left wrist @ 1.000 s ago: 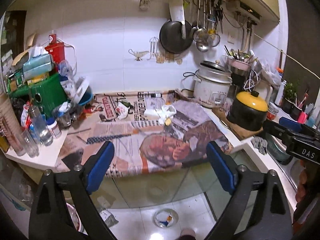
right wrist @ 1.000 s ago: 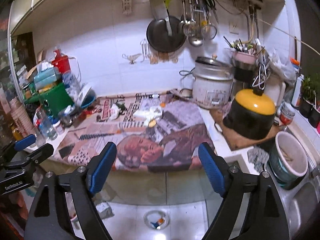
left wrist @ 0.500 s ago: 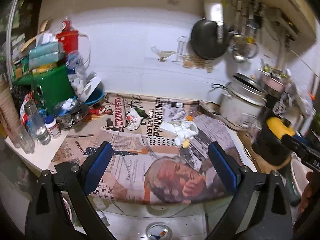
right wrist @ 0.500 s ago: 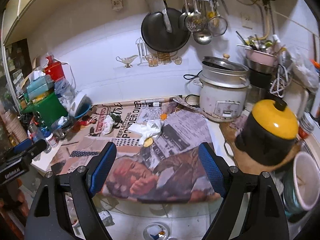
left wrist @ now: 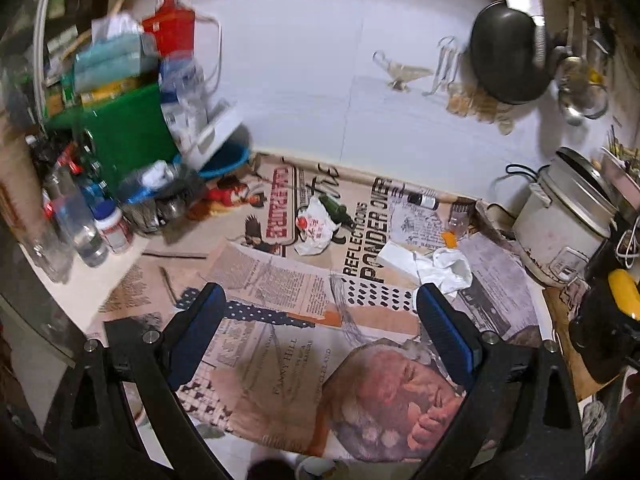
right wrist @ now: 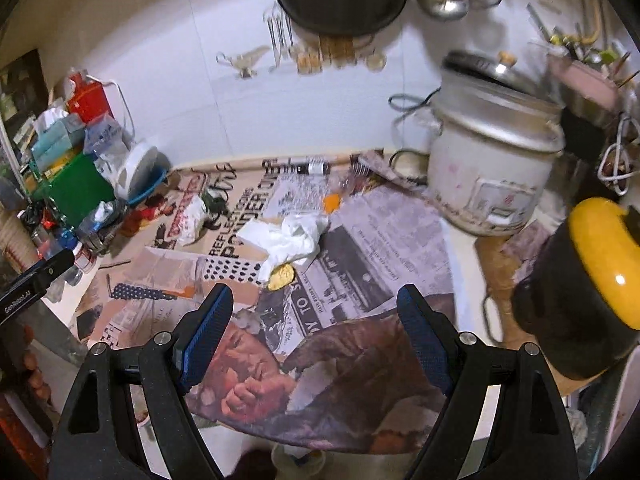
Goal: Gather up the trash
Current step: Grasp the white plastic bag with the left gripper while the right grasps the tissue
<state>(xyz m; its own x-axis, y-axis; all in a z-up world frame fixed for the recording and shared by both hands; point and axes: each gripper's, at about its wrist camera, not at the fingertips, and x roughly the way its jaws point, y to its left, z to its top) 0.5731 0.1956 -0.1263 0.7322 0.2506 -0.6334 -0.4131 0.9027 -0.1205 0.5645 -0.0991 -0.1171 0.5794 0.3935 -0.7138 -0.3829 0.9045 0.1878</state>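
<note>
A crumpled white tissue (left wrist: pixel 436 266) (right wrist: pixel 288 236) lies mid-counter on the newspaper cover (left wrist: pixel 280 280) (right wrist: pixel 368 248). A yellow scrap (right wrist: pixel 281 276) sits at its near edge, an orange bit (right wrist: pixel 331 201) (left wrist: pixel 449 237) behind it. A crumpled white wrapper with red print (left wrist: pixel 316 226) (right wrist: pixel 191 218) lies further left. My left gripper (left wrist: pixel 320 304) hovers open over the near newspaper, empty. My right gripper (right wrist: pixel 312 294) is open too, just short of the tissue and yellow scrap, with nothing between its fingers. The left gripper's body (right wrist: pixel 32 284) shows at the right view's left edge.
A rice cooker (right wrist: pixel 492 160) (left wrist: pixel 560 224) and a black pot with yellow lid (right wrist: pixel 588 280) crowd the right. Bottles (left wrist: pixel 80 232), a green box (left wrist: pixel 120 136) and a blue bowl (left wrist: pixel 224 160) fill the left. A pan (left wrist: pixel 508 56) hangs on the wall.
Both grippers have come forward and down toward the counter; the tissue and wrapper now look larger and closer. Jaws stayed open throughout.
</note>
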